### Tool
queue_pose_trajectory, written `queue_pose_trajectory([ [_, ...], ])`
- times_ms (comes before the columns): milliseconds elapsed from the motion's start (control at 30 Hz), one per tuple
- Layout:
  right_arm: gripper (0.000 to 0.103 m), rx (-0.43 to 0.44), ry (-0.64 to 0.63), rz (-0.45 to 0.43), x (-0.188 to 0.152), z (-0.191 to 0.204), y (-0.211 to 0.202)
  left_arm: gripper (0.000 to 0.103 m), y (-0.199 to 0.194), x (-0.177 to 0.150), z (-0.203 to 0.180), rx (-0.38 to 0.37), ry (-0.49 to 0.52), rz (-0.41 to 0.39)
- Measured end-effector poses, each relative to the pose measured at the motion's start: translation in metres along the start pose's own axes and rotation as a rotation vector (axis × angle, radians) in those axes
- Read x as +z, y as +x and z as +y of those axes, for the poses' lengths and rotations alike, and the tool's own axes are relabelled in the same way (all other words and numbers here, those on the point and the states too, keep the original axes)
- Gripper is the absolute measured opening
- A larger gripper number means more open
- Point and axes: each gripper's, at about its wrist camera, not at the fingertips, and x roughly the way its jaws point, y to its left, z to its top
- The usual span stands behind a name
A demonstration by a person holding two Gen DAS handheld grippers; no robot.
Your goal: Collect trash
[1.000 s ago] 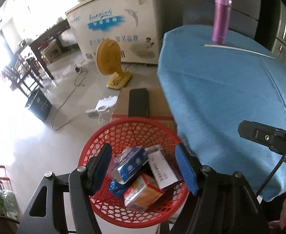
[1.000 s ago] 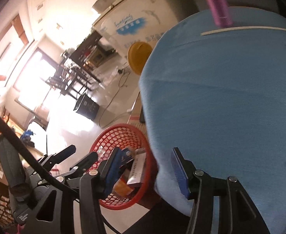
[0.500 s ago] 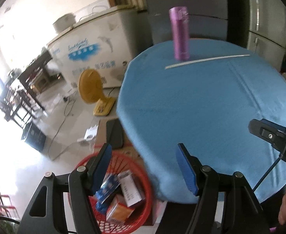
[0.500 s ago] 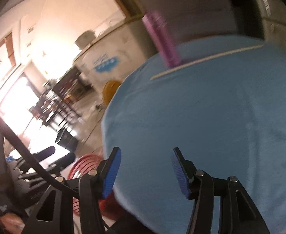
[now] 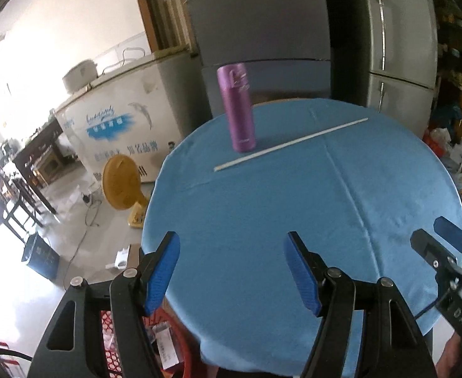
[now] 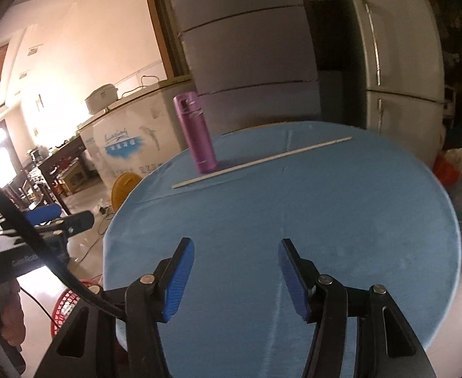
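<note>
A round table under a blue cloth [image 5: 294,195] [image 6: 309,208] fills both views. On its far side stands a purple flask [image 5: 238,107] [image 6: 196,135], and a long thin white stick [image 5: 290,145] [image 6: 262,160] lies beside it. My left gripper [image 5: 231,271] hovers open over the near left edge, nothing between its blue pads. My right gripper [image 6: 235,278], also open and holding nothing, hangs over the near middle; it shows at the right in the left wrist view [image 5: 445,239]. The red mesh basket [image 5: 111,340] [image 6: 65,307] with boxes of trash sits on the floor, low at the left.
A white chest freezer [image 5: 117,123] and a yellow fan [image 5: 121,182] stand on the floor to the left. Grey refrigerators [image 5: 397,41] rise behind the table. Dark wooden furniture [image 5: 32,160] and a dark bin [image 5: 40,258] are at far left. Bags [image 5: 457,157] lie at far right.
Both grippers rose and swung from over the red basket to over the blue table. The basket slid down to the lower left of both views; the flask and stick came toward the centre.
</note>
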Motion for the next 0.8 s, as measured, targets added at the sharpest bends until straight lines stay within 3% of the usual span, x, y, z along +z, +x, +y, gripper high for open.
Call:
queue_pose_trajectory([
  [433, 0.061, -0.106, 0.022, -0.074, 0.021, -0.027, -0.038, 0.07, -0.028, 0.037, -0.046, -0.045, 0.08, -0.104],
  [567, 0.061, -0.126, 0.025, -0.089, 0.027, -0.033, -0.046, 0.084, -0.038, 0.046, -0.051, -0.055, 0.079, -0.141],
  [800, 0.061, -0.142, 0.034, -0.102, 0.034, -0.036, -0.053, 0.085, -0.049, 0.055, -0.056, -0.073, 0.08, -0.184],
])
